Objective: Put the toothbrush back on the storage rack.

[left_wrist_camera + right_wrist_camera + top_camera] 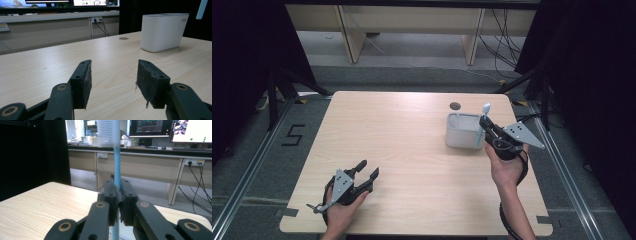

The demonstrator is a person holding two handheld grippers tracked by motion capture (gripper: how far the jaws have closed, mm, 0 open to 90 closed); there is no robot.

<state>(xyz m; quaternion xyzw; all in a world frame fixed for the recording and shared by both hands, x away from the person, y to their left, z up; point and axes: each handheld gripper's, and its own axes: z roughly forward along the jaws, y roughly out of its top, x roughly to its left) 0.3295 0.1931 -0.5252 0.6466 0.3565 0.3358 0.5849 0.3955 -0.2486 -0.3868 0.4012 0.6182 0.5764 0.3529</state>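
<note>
High view: right gripper [486, 126] jaws pinch a blue stick [482, 125] beside the white bin [462, 131]; left gripper [368, 170] gapes, empty.

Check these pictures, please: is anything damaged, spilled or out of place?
Nothing is spilled. One small oddity: the pad lining on the left tool looks frayed, with shreds hanging from its lower edge. The right tool grips a light blue toothbrush upright beside the white holder.

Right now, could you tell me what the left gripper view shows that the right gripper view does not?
The left gripper view has the white container standing on the table, and the left gripper with its fingers apart and nothing between them. The right gripper view has the right gripper shut on a light blue toothbrush held upright. Both views have the wooden table.
</note>
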